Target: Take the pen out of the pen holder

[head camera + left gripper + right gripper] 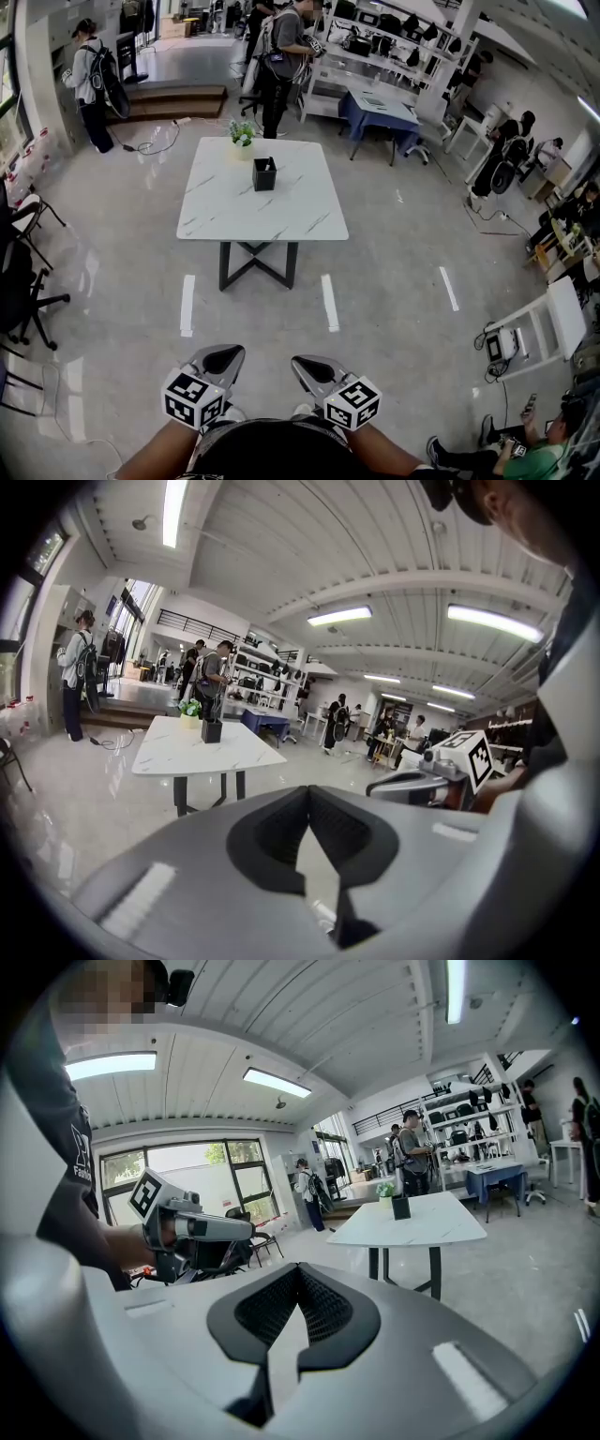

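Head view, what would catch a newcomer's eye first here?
The white marbled table stands by itself mid-floor, carrying a black pen holder and a small potted plant toward its far edge. At the bottom of the picture, the left hand-held gripper and the right hand-held gripper are held side by side, jaws shut on nothing, well short of the table.

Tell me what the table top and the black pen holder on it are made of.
Table top: white with grey veins and a soft sheen, so marble or a marble-look laminate. Pen holder: black, dull, square-sided; likely plastic or metal, too small to tell.
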A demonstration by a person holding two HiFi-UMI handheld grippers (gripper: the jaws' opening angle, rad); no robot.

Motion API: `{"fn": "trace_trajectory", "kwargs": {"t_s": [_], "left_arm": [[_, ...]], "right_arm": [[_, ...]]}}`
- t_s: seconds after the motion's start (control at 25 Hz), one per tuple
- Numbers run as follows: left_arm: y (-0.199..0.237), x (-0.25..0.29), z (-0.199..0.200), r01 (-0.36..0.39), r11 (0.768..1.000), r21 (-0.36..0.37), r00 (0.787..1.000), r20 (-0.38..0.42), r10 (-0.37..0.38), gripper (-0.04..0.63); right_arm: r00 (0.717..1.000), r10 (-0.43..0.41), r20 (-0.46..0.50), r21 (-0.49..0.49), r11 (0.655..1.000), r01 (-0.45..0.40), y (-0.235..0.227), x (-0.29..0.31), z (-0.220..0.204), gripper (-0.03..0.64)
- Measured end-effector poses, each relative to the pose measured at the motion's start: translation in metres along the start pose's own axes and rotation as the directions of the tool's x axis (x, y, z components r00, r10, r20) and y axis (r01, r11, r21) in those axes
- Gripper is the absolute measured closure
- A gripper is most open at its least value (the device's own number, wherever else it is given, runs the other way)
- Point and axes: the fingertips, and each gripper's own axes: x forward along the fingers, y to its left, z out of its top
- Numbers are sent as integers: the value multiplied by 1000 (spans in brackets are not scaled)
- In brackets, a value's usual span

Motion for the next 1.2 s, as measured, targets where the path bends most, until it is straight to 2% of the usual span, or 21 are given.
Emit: {"fn": "trace_trajectory", "kwargs": {"t_s": [0.36, 0.76, 1.2], "left_arm": [[35, -26, -7, 6, 1000, 12, 1000, -6, -6, 538], [54, -45, -16, 31, 1000, -4, 999, -17, -31, 538], [73, -53, -27, 31, 999, -23, 999, -33, -32, 538]], "right_arm": [[1000, -3, 11, 2, 1000, 3, 30, 37, -1, 617], [999, -37, -7, 24, 999, 37, 48, 52, -6, 617], [999, -21, -28, 20, 1000, 22, 61, 76, -7, 617]]}}
